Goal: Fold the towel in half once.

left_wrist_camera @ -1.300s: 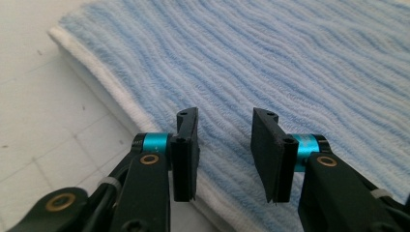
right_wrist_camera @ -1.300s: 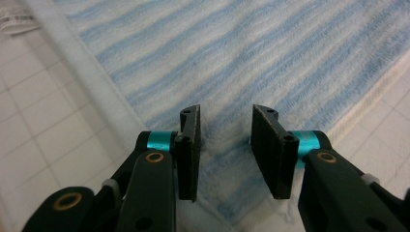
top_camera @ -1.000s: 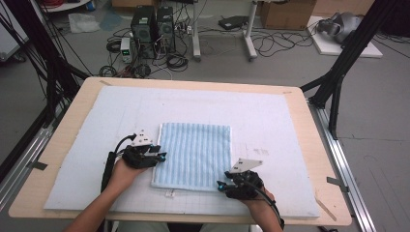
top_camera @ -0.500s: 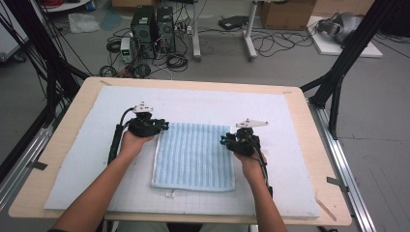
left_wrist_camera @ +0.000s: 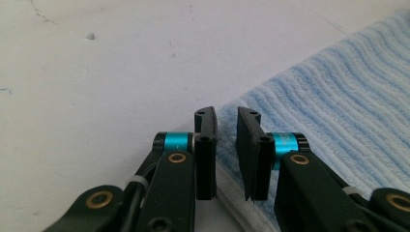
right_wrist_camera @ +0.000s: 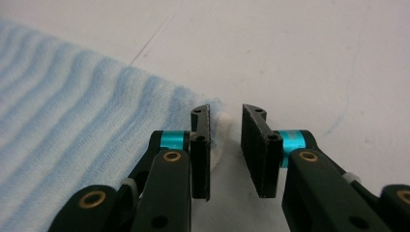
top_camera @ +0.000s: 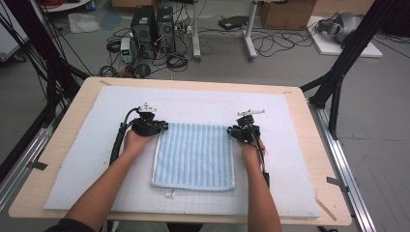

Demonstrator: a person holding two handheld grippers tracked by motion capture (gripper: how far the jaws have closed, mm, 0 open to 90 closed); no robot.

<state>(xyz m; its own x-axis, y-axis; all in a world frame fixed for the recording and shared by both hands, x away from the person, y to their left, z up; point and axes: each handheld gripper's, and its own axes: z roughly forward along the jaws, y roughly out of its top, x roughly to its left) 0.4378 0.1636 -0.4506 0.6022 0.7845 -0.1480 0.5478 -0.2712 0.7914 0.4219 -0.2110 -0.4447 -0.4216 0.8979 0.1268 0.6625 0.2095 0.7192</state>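
A light blue striped towel [top_camera: 196, 154] lies flat on the white mat [top_camera: 96, 125]. My left gripper [top_camera: 162, 127] sits at the towel's far left corner and my right gripper [top_camera: 232, 131] at its far right corner. In the left gripper view the jaws [left_wrist_camera: 226, 113] stand a narrow gap apart with the towel [left_wrist_camera: 338, 96] corner edge between them, not pinched. The right gripper view has the jaws [right_wrist_camera: 226, 110] slightly wider, with the towel's [right_wrist_camera: 72, 121] white hem beside the left pad. Both pairs of jaws have just been closing.
The mat covers most of a wooden table [top_camera: 63, 145]. Black frame legs [top_camera: 338, 72] stand at the far corners. Computer boxes [top_camera: 152, 24] and cables lie on the floor beyond. Bare mat surrounds the towel on all sides.
Both hands moved away from the person, from the towel's near half to its far corners. The jaws have narrowed around those corners. The towel lies about where it was.
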